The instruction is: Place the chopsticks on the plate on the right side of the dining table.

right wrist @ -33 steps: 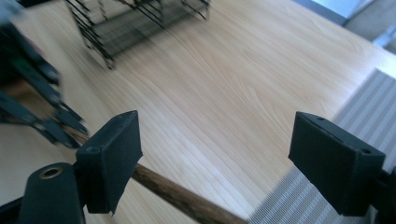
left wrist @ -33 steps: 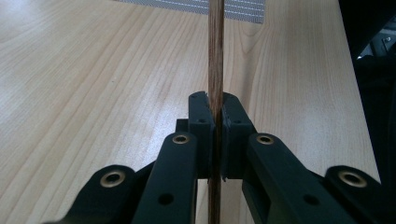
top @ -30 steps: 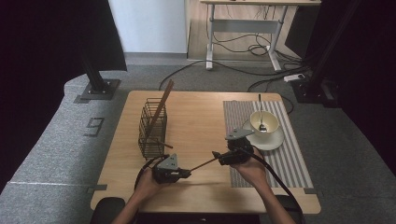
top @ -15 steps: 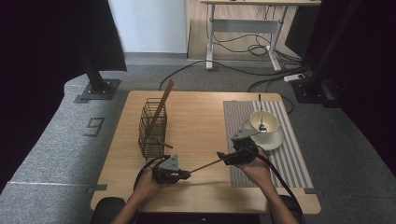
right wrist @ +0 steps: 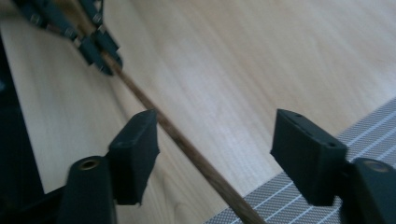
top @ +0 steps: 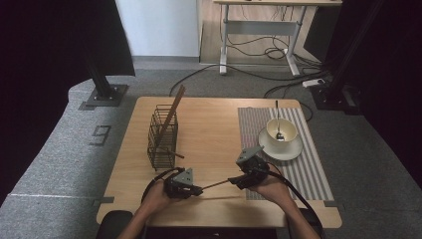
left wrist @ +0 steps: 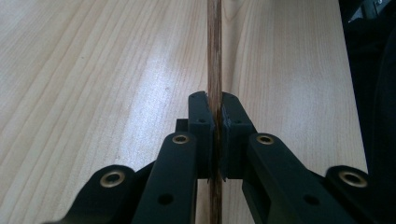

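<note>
One chopstick (left wrist: 214, 60) links both tools. The left gripper (left wrist: 214, 105) is clamped on it, the stick running straight out along the jaw axis. The right gripper (right wrist: 215, 140) stands wide open, the chopstick crossing diagonally beside its left jaw, unheld. The stick spans low over the table (top: 214, 127); the wire basket (top: 161, 137) lies beyond the left gripper.

we lose the stick (right wrist: 187, 144) past the bottom edge in right gripper view, left tongs (right wrist: 100, 56) blurred and cropped top-left there, spoon (top: 277, 124) bowl hidden inside cup (top: 286, 130)
</note>
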### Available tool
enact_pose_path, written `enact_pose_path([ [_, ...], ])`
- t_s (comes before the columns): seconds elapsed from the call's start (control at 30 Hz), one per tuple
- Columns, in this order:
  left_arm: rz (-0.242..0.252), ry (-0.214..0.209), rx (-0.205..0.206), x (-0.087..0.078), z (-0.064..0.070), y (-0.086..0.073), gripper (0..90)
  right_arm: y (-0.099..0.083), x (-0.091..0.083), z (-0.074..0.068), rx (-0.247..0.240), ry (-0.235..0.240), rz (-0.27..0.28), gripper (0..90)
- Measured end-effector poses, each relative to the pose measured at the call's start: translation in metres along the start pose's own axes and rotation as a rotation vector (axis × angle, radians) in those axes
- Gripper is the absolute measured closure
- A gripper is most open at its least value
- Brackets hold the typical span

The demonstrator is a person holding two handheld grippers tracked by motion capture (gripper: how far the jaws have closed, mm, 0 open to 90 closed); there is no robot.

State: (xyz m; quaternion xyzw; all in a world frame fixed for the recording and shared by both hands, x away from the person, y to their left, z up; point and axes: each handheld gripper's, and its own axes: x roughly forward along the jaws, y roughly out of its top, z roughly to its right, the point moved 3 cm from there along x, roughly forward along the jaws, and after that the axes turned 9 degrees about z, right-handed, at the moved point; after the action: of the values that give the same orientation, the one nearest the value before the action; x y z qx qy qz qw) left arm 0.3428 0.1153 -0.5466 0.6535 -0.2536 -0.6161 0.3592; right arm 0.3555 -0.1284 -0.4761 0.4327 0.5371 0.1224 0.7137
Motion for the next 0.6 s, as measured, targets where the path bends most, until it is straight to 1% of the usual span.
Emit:
enact_pose_path([
  [0.13, -0.006, -0.002, -0.001, 0.0, 0.0, 0.0, 84.8, -0.002, 0.005, -0.007, -0.057, 0.038, -0.044, 43.2],
  [0.2, -0.008, -0.003, 0.0, 0.0, 0.0, 0.0, 84.8, -0.004, 0.007, -0.009, -0.081, 0.045, -0.066, 46.4],
  [0.37, -0.016, -0.014, 0.011, 0.003, 0.002, 0.001, 84.8, -0.008, 0.012, -0.014, -0.127, 0.037, -0.116, 53.3],
  [0.47, -0.022, -0.021, 0.02, 0.005, 0.003, 0.001, 84.7, -0.01, 0.016, -0.016, -0.149, 0.041, -0.138, 57.2],
  [0.6, -0.03, -0.021, 0.022, 0.008, 0.003, 0.002, 84.7, -0.011, 0.019, -0.019, -0.188, 0.045, -0.162, 65.3],
])
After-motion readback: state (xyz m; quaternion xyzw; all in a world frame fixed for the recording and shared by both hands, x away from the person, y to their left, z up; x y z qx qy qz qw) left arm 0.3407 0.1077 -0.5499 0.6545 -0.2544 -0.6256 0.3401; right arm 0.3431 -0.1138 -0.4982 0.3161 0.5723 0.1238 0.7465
